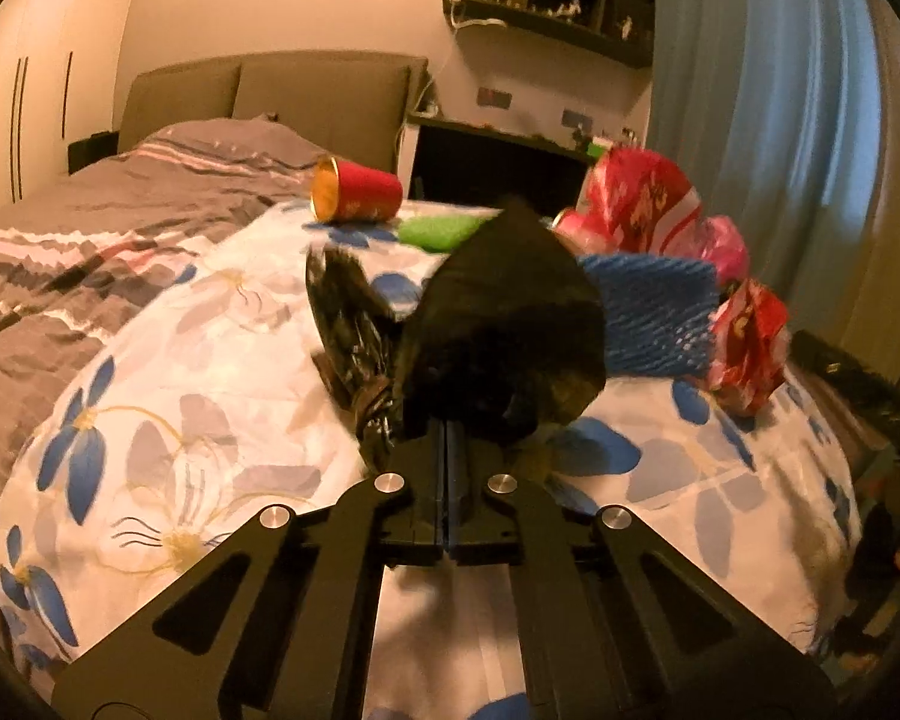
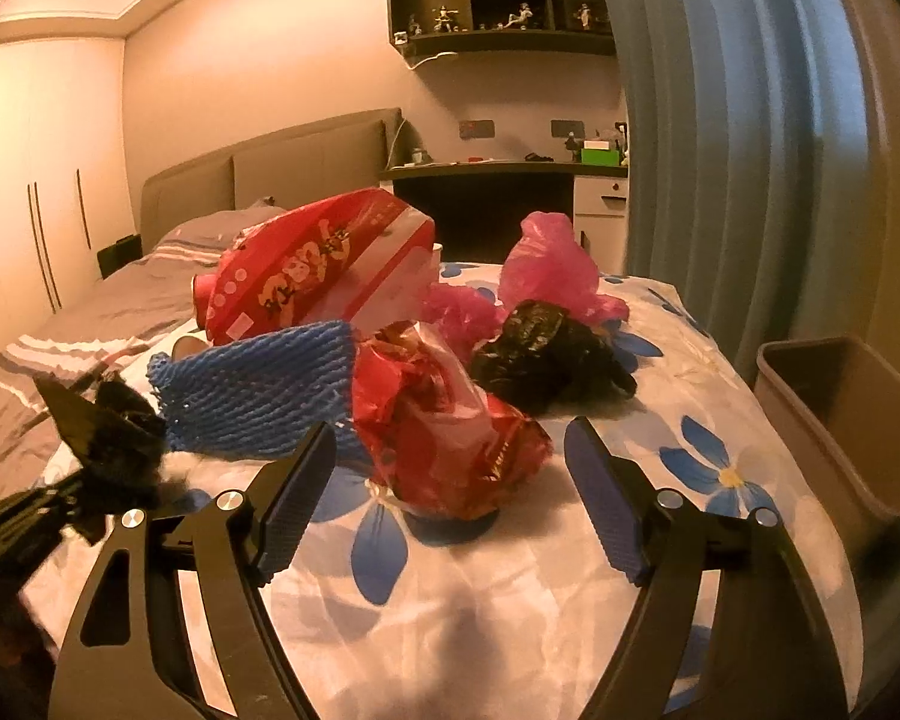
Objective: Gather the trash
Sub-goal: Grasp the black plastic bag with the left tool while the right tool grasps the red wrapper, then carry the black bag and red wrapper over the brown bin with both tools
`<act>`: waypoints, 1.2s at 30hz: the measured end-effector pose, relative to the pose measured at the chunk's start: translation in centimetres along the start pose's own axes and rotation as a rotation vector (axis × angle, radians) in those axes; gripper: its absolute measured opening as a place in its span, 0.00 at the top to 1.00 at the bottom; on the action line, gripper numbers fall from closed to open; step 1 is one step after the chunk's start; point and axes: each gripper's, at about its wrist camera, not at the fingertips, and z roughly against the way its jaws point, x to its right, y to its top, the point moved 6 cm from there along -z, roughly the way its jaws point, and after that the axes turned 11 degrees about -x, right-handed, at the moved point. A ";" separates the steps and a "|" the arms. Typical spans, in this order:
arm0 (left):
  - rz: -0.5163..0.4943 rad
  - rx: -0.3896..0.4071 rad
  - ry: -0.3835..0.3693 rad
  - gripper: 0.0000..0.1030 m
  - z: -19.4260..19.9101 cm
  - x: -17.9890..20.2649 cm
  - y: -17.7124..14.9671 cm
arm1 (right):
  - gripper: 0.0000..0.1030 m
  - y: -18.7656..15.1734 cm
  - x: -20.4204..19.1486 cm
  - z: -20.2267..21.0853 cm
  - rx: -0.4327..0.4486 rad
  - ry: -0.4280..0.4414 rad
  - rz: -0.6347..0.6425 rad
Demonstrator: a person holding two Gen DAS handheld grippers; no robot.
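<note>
Nearest to me, my left gripper (image 1: pixel 448 444) has its fingers pressed tight together on a black plastic bag (image 1: pixel 498 324), pinching a fold of it so the rest stands up crumpled in front of the lens; in the right wrist view the same bag (image 2: pixel 111 438) sits bunched at the far left edge, lifted clear of the floral quilt (image 2: pixel 510 588), which I judge is why I hold it by a corner, to carry it rather than drag it; my right gripper (image 2: pixel 450 492) has its fingers spread, pads facing each other either side of a crumpled red wrapper (image 2: pixel 444 420), which lies on the quilt just ahead and between them, not yet touched as far as I can tell; the wide spread suits it, since the wrapper is puffy and will crush when squeezed; just behind it lies a blue foam net (image 2: pixel 258 390), touching the wrapper's left side, and to the right a second black bag (image 2: pixel 546 354) sits crumpled on the quilt; behind those, a pink plastic bag (image 2: pixel 552 270) and a large red snack bag (image 2: pixel 312 270) rest propped on the heap; further off in the left view a red cup (image 1: pixel 357 191) lies on its side beside something green (image 1: pixel 441 231); the waste bin (image 2: pixel 840 420) stands open just off the bed's right edge, near my right hand, a sensible spot for dropping each piece; beyond are the grey bedding (image 1: pixel 120 210), headboard (image 2: pixel 306 168) and curtain (image 2: pixel 738 150).
</note>
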 end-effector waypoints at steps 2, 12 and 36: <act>0.004 0.024 0.000 1.00 1.1 -0.2 0.2 | 0.25 0.2 -0.2 -0.6 -0.003 -0.006 0.003; -0.011 0.067 0.011 1.00 2.7 0.0 1.2 | 0.59 0.7 -0.2 -3.6 -0.059 0.000 0.012; -0.062 0.202 -0.029 1.00 8.3 3.4 3.9 | 0.84 0.2 2.9 3.3 0.075 -0.046 0.024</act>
